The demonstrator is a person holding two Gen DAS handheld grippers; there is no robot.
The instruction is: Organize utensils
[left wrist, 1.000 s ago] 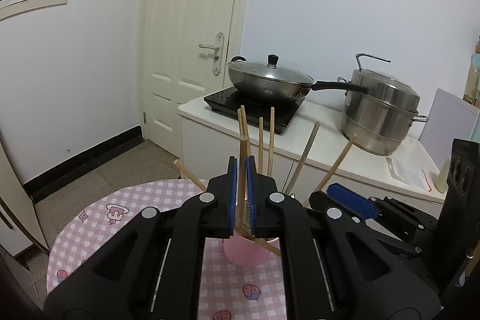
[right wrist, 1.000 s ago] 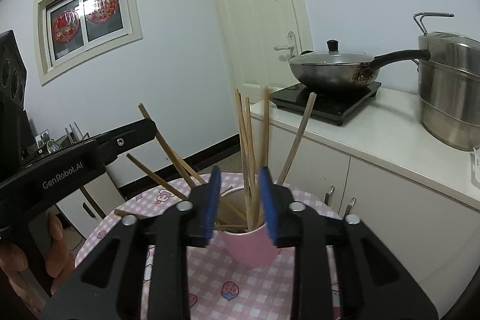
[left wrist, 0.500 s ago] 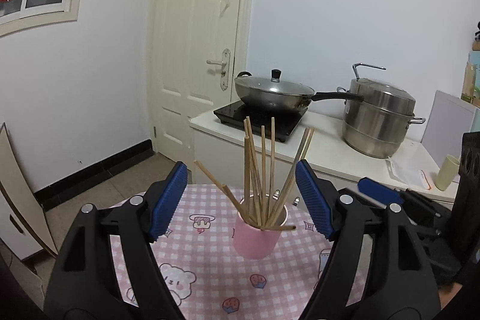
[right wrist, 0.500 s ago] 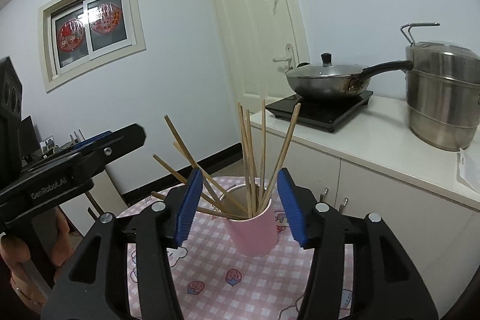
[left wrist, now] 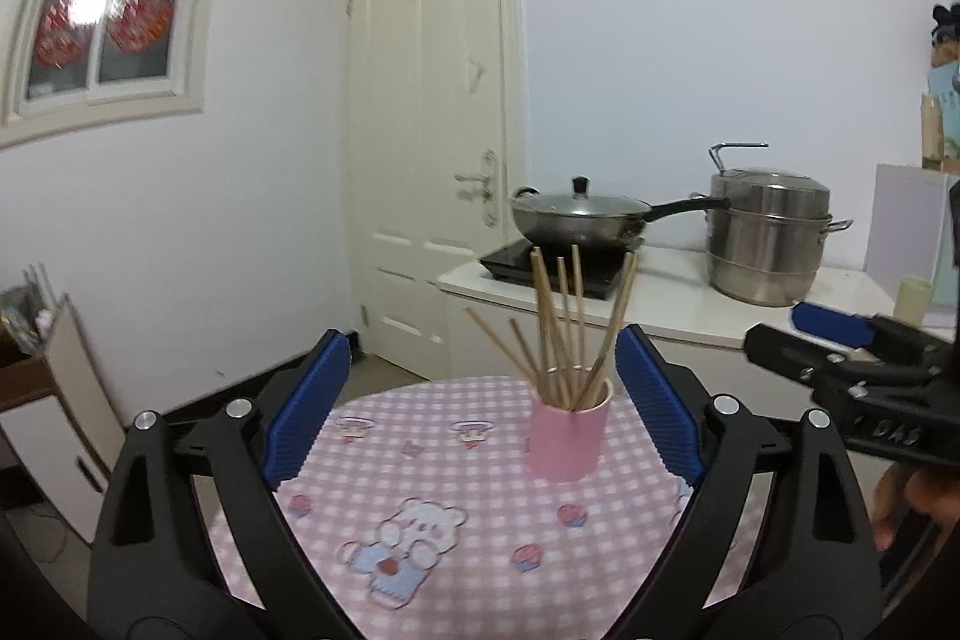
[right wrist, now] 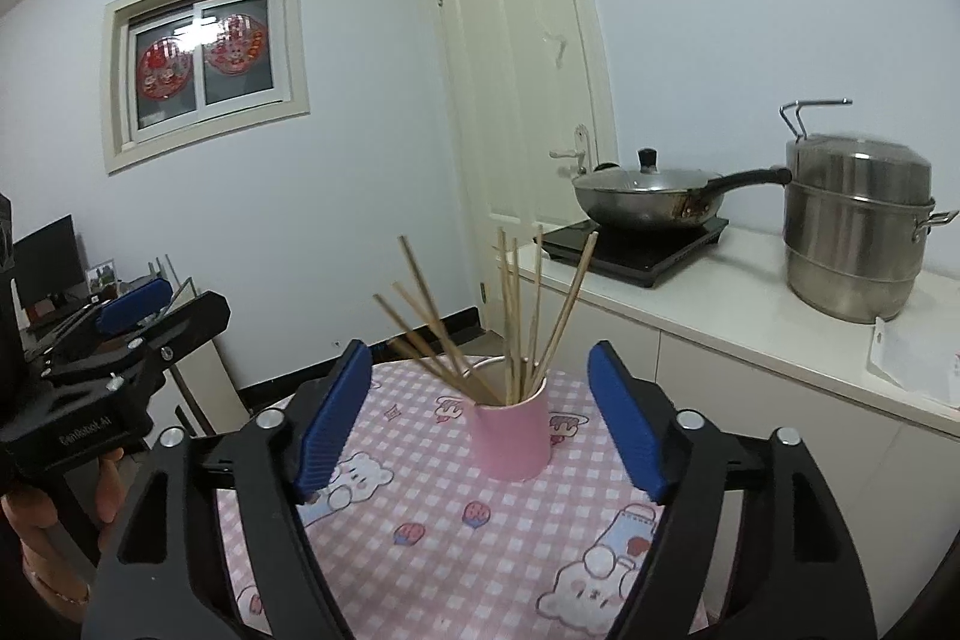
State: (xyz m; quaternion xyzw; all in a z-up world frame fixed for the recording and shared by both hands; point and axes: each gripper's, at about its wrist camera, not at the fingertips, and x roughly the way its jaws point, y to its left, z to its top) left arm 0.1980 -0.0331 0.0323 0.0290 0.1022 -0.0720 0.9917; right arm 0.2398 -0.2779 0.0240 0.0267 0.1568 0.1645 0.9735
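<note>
With chopsticks (left wrist: 564, 334) standing upright in the pink cup (left wrist: 567, 436) far ahead, both left gripper (left wrist: 480, 406) and right gripper (right wrist: 480, 418) hover open-fingered, empty, equally near.

Round table (left wrist: 420, 466) under a pink checked cloth with bear and cupcake prints. Only item on it: pink cup (left wrist: 569, 430) (right wrist: 512, 437), upright, toward the far edge, packed with wooden chopsticks (left wrist: 567, 328) (right wrist: 516, 322) fanning out above the rim.

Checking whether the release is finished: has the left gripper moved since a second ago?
Yes. The left gripper has opened and backed away from the pink cup of chopsticks, which now looks smaller.
</note>
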